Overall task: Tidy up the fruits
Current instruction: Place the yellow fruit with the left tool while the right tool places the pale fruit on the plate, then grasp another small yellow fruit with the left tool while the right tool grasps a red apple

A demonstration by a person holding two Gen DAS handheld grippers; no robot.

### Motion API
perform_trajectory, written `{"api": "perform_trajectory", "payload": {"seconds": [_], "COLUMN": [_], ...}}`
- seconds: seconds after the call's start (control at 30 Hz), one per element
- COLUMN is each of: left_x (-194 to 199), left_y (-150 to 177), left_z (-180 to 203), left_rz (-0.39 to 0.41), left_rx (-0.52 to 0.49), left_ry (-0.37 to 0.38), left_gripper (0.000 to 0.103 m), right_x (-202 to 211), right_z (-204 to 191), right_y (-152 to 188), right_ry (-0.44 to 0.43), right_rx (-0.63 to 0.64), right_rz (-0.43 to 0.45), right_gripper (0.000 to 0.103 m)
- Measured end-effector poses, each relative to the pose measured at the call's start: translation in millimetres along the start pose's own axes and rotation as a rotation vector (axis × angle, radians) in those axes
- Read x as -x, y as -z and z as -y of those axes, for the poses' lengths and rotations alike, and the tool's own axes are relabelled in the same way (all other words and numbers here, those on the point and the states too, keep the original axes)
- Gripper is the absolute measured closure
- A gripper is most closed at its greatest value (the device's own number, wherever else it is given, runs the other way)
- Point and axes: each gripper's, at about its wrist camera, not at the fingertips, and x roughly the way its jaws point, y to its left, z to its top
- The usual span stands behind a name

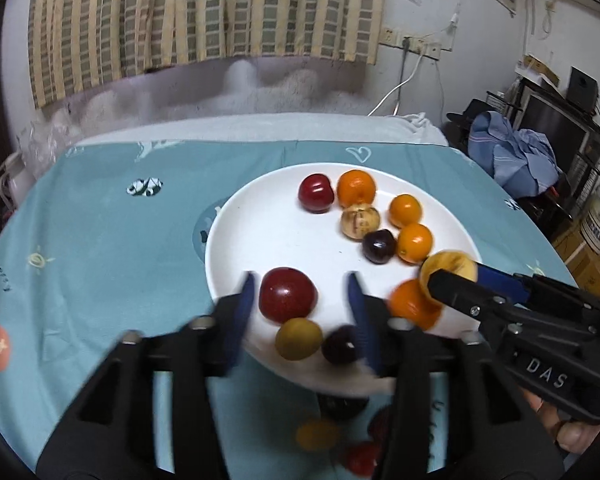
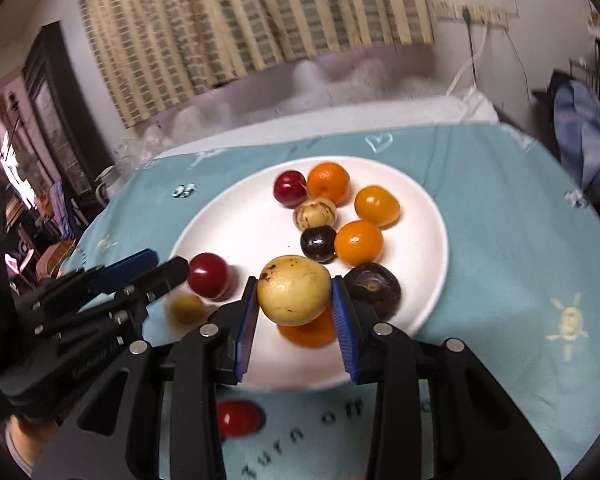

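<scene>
A white plate point(image 1: 260, 236) point(image 2: 236, 236) on a teal cloth holds several small fruits: red, orange, dark purple and yellow. My right gripper point(image 2: 294, 300) is shut on a pale yellow fruit point(image 2: 293, 290) point(image 1: 448, 268) and holds it above an orange fruit point(image 2: 308, 332) point(image 1: 412, 304) at the plate's near edge. My left gripper point(image 1: 302, 300) is open over the plate's near left rim, its jaws standing either side of a red fruit point(image 1: 287, 295) point(image 2: 208, 275), with a yellow-green fruit point(image 1: 299, 339) and a dark one point(image 1: 340, 345) just in front.
More fruits lie on the cloth point(image 1: 100, 248) before the plate: a red one point(image 2: 238, 418) point(image 1: 362, 458) and an orange one point(image 1: 316, 434). A curtain, wall sockets and cluttered shelves stand behind the table.
</scene>
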Motion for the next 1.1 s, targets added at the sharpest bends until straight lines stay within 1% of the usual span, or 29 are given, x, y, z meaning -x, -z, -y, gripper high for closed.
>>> {"api": "perform_trajectory", "payload": {"seconds": [0.03,0.1,0.13,0.17,0.2,0.33,0.43,0.53,0.63,0.8,0.83,0.9,0.93,0.97,1.1], "left_x": [-2.2,-6.0,-6.6,-5.4,-3.2,15.9,30.2,38.1,38.4,25.4,22.9,18.7,16.6,14.5,9.4], "left_y": [1.4,7.1,9.3,13.0,16.0,35.4,51.9,65.6,74.4,80.9,81.1,80.4,80.2,80.9,83.7], "left_z": [-2.2,-7.8,-9.2,-11.2,-13.1,-20.9,-24.7,-24.8,-19.5,-6.4,-5.4,-5.9,-5.2,-4.2,-0.3], "left_rz": [0.004,-0.008,-0.017,-0.023,-0.023,-0.024,-0.032,-0.047,-0.061,-0.095,-0.1,-0.107,-0.112,-0.119,-0.137], "left_rx": [0.006,0.018,0.019,0.019,0.02,0.021,0.012,0.002,-0.02,-0.079,-0.08,-0.075,-0.076,-0.082,-0.102], "left_ry": [-0.001,0.002,0.005,0.003,-0.005,-0.024,-0.028,-0.02,-0.005,-0.004,0.001,0.021,0.029,0.037,0.071], "left_gripper": [0.038,0.037,0.037,0.037,0.035,0.035,0.034,0.034,0.034,0.034,0.033,0.033,0.034,0.037,0.058], "right_x": [0.2,9.2,15.5,19.9,25.8,46.1,57.0,64.7,65.7,55.0,54.3,53.7,53.7,53.9,53.1], "right_z": [-0.3,-1.7,-3.1,-4.4,-6.8,-13.2,-18.6,-16.4,-10.2,-8.0,-7.6,-6.8,-6.2,-5.2,-2.0], "right_y": [0.1,2.0,4.3,6.4,8.1,19.7,36.6,53.5,64.1,67.6,67.9,68.1,68.4,68.5,68.2], "right_ry": [0.004,0.013,0.034,0.039,0.028,-0.005,-0.01,-0.031,-0.057,-0.082,-0.089,-0.099,-0.102,-0.105,-0.117], "right_rx": [0.004,0.03,0.048,0.061,0.072,0.096,0.124,0.114,0.084,0.067,0.061,0.05,0.045,0.039,0.012], "right_rz": [0.004,0.045,0.074,0.084,0.085,0.088,0.072,0.058,0.026,-0.015,-0.02,-0.025,-0.025,-0.024,-0.027], "right_gripper": [0.054,0.028,0.027,0.027,0.027,0.027,0.027,0.027,0.027,0.027,0.027,0.027,0.027,0.027,0.027]}}
